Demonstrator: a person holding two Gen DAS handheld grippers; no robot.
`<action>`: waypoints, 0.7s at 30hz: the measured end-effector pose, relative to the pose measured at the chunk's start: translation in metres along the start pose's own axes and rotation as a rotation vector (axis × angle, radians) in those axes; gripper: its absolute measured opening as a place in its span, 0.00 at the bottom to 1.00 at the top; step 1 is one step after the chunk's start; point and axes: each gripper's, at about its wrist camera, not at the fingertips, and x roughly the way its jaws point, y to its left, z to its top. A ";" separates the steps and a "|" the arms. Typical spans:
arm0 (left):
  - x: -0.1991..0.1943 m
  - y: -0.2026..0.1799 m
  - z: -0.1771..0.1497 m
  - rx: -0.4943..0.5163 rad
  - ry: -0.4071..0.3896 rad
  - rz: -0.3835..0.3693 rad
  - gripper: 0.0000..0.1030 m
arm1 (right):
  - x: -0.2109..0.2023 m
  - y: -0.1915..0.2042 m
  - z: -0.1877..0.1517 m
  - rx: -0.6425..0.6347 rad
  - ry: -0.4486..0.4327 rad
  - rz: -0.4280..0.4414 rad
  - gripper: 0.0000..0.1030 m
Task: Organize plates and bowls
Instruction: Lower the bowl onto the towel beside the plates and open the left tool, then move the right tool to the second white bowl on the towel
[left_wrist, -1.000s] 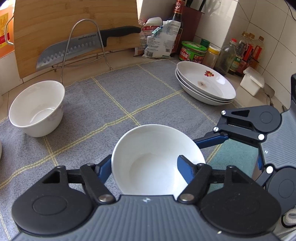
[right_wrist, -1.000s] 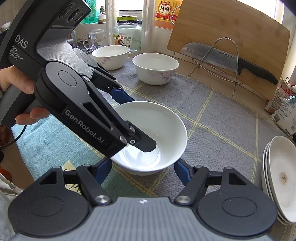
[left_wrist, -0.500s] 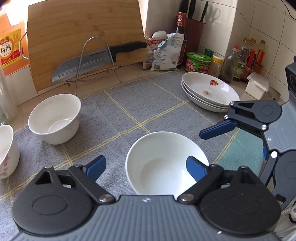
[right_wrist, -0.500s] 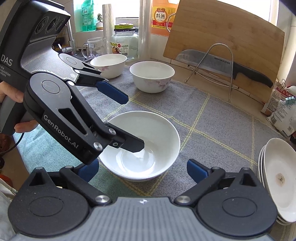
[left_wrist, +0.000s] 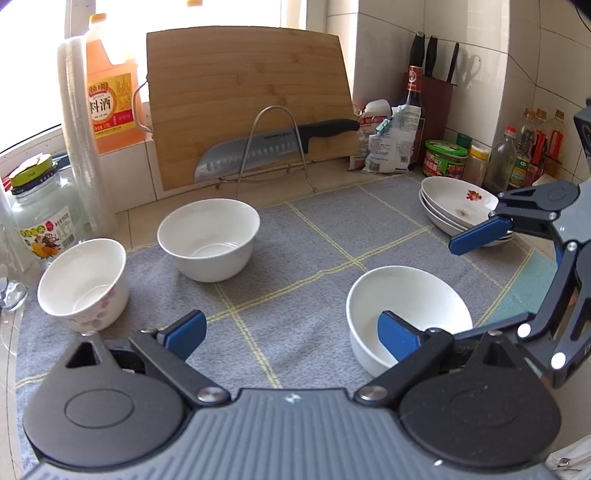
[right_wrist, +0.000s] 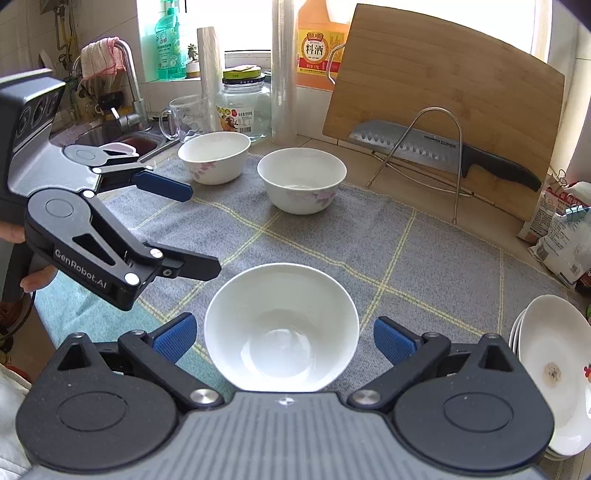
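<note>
Both claws have just been opening and stand apart: the right gripper (right_wrist: 282, 338) straddles the near bowl (right_wrist: 280, 326) untouched, the left gripper (left_wrist: 291, 328) empty. Next, probably, fetching the far bowls (right_wrist: 301, 179) for stacking.

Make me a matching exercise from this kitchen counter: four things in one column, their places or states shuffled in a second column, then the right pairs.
Things:
1. plain white bowl
2. knife
3. stack of plates
4. right gripper

Places or states:
A. resting across a wire stand in front of the cutting board
B. at the right edge of the grey mat, beside the jars
C. open, its fingers either side of a bowl without touching it
D. standing on the mat, nearest the cameras, empty

Pairs: 1-D, 2-A, 3-B, 4-C
</note>
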 end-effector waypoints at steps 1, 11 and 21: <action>-0.002 0.003 -0.001 0.004 -0.007 0.001 0.96 | 0.000 0.001 0.003 0.010 -0.003 -0.002 1.00; -0.006 0.023 -0.008 0.013 -0.034 -0.008 0.97 | 0.008 0.005 0.034 0.086 0.012 -0.039 1.00; 0.019 0.027 -0.002 -0.032 -0.045 0.125 0.97 | 0.036 -0.016 0.074 0.077 0.041 0.046 1.00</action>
